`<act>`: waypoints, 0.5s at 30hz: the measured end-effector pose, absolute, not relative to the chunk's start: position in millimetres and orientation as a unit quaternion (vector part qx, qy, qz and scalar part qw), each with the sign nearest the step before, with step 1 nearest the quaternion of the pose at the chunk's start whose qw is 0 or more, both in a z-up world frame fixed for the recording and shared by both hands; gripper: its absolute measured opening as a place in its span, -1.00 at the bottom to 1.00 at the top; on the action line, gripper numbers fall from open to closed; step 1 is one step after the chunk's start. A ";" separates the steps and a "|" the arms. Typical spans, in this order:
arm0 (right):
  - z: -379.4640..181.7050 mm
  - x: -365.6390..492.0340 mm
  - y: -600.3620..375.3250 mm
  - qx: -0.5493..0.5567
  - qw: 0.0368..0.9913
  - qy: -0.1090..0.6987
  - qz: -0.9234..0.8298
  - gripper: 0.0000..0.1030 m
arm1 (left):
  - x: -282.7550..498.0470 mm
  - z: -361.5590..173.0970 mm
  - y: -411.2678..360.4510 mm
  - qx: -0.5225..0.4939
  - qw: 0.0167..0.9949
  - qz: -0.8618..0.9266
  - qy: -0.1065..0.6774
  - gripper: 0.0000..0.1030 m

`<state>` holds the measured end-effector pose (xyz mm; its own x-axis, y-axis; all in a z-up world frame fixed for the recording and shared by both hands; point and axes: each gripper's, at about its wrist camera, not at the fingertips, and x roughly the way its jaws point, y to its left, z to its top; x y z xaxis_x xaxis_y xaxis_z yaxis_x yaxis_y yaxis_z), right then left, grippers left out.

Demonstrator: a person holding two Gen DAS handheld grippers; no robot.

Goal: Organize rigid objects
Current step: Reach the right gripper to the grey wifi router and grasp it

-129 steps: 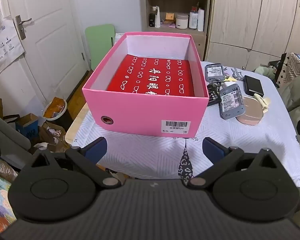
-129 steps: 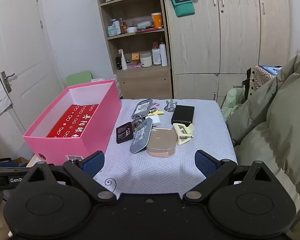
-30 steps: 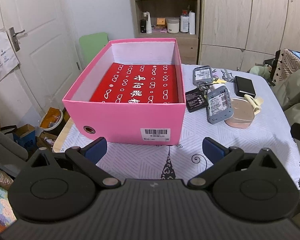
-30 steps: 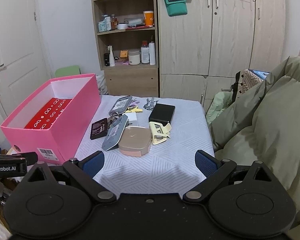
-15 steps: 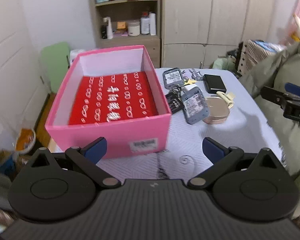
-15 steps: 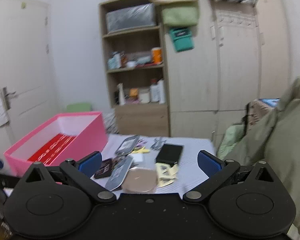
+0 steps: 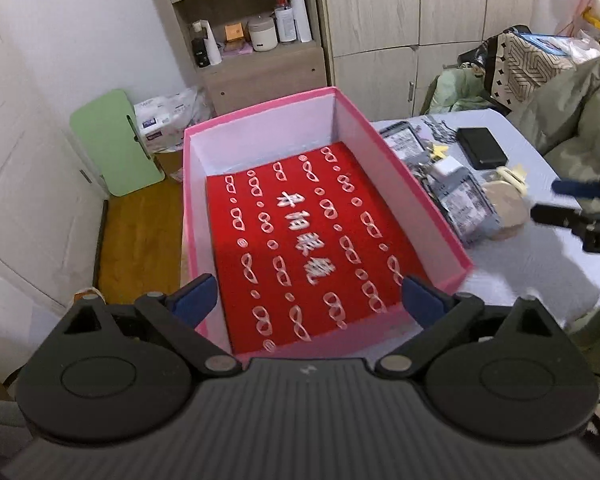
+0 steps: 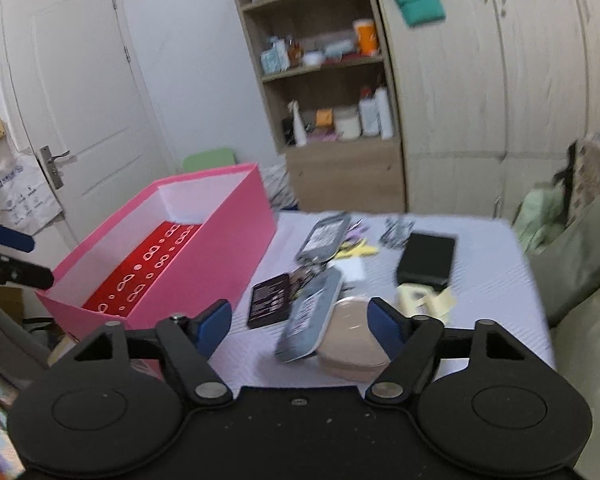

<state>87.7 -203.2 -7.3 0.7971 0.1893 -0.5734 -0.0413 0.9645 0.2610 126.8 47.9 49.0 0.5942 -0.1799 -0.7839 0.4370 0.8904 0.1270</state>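
Pink cardboard box [image 7: 420, 196], open at the top, is sitting at the left end of a table [image 8: 496, 276] covered with a pale patterned cloth; a red card printed with white spectacle shapes [image 7: 312, 240] is lying flat on its floor. Left gripper [image 7: 306, 299] is hovering over the near end of this box, its blue-padded fingers [image 7: 192, 300] standing wide apart with nothing between them.

Just beside the box's right wall, the loose items are lying in a cluster on the cloth. Nearest the box is a dark flat card [image 8: 270, 300]. To its right, one grey device [image 8: 325, 236] is lying farther back, and a second grey device [image 8: 310, 320] is leaning with its edge on a round beige case [image 8: 352, 344]. Behind these, a small white block [image 8: 350, 269] and some yellow scraps [image 8: 358, 250] are showing, blurred. Farther right, a black rectangular box [image 8: 426, 258] is resting flat, with a cream clip-like piece [image 8: 420, 298] just in front of it.

Right gripper [image 8: 298, 326] is reaching low over the second grey device and the round case, its jaws closing; both items are appearing between the fingers, and the pads are not pressing on either.
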 end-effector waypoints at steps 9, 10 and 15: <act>-43.3 135.2 -199.9 0.158 0.908 0.384 0.054 0.08 | 201.9 18.4 82.2 0.130 0.874 -0.132 0.450 0.49; -45.9 138.3 -200.7 0.161 0.906 0.388 0.053 0.05 | 207.9 13.3 85.3 0.130 0.874 -0.124 0.452 0.42; -56.6 150.0 -201.1 0.155 0.900 0.407 0.033 -0.30 | 231.4 -9.2 97.0 0.142 0.877 -0.087 0.451 0.19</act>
